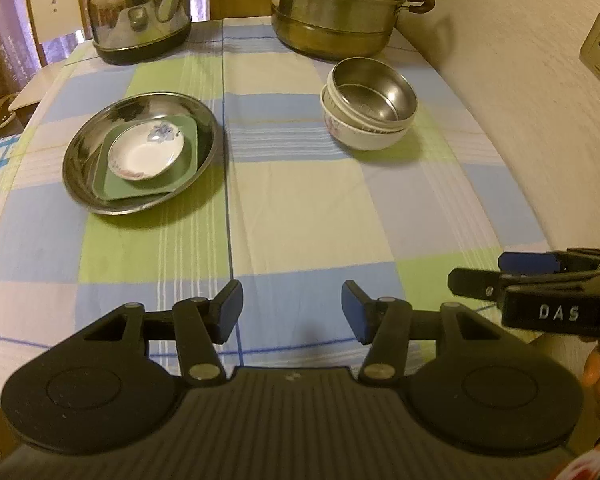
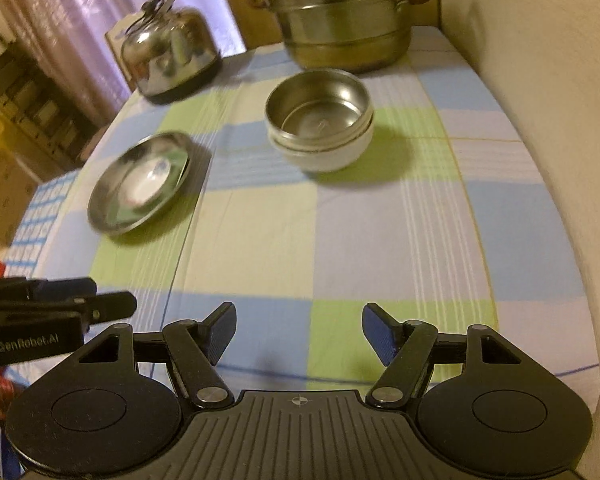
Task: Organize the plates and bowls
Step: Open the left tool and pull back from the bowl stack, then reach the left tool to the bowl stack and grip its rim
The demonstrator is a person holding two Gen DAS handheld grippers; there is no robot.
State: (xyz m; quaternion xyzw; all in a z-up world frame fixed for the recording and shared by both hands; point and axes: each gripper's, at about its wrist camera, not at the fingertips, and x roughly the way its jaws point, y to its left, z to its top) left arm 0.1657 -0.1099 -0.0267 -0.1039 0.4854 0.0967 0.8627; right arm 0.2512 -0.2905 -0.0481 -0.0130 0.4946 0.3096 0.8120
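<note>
Two stacks of dishes lie far ahead of both claws, well apart from them. The left claw hangs released over the near edge of the table, nothing between its blue pads, and the right claw hangs likewise released and empty just beside it on the right. On the far left sits one steel plate holding one green square plate, and on that one small white saucer with a blue flower. On the far right stands one steel bowl nested in two white bowls, the lower one with a floral print. Beyond them, at the far edge, stand one steel kettle to the left and one tiered steel steamer pot to the right. A checked cloth of blue, green and cream covers the table. A pale wall with sockets runs along the right; a chair and purple curtains stand at the far left.
</note>
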